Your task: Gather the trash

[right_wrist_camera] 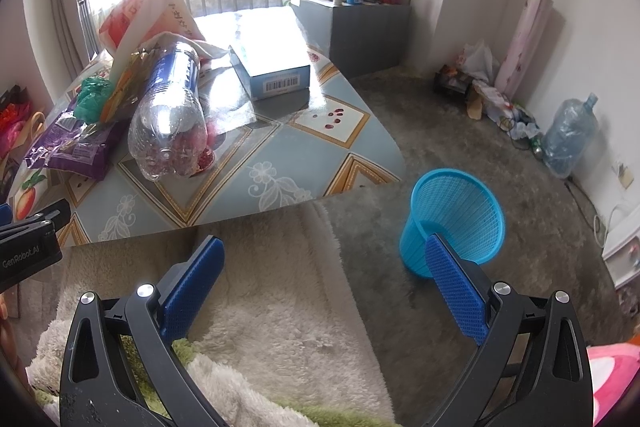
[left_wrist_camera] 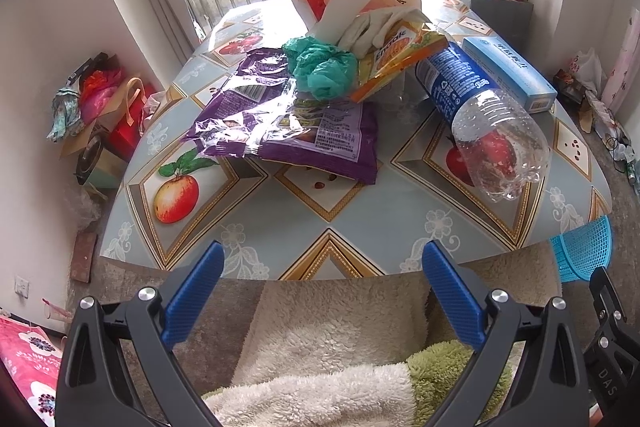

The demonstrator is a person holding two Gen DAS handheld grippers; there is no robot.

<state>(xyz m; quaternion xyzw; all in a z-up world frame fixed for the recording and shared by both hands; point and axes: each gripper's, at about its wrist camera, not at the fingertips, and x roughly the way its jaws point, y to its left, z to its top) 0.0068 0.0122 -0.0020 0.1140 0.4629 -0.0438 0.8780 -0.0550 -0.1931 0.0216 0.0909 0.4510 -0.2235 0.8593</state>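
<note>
Left gripper (left_wrist_camera: 322,261): spread wide, empty.
Right gripper (right_wrist_camera: 325,259): wide too, nothing held.
Bottle (left_wrist_camera: 486,115): on table, one o'clock of left fingers, base end nearest.
Bin (right_wrist_camera: 454,221): floor, right arm's side.

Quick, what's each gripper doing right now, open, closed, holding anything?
Left gripper: open, holding nothing, short of the table.
Right gripper: open, holding nothing, above the fleece near the blue basket.

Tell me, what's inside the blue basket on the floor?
The blue basket looks empty as far as its mesh wall shows. The right tool hides part of its rim, and its bottom cannot be seen.
</note>
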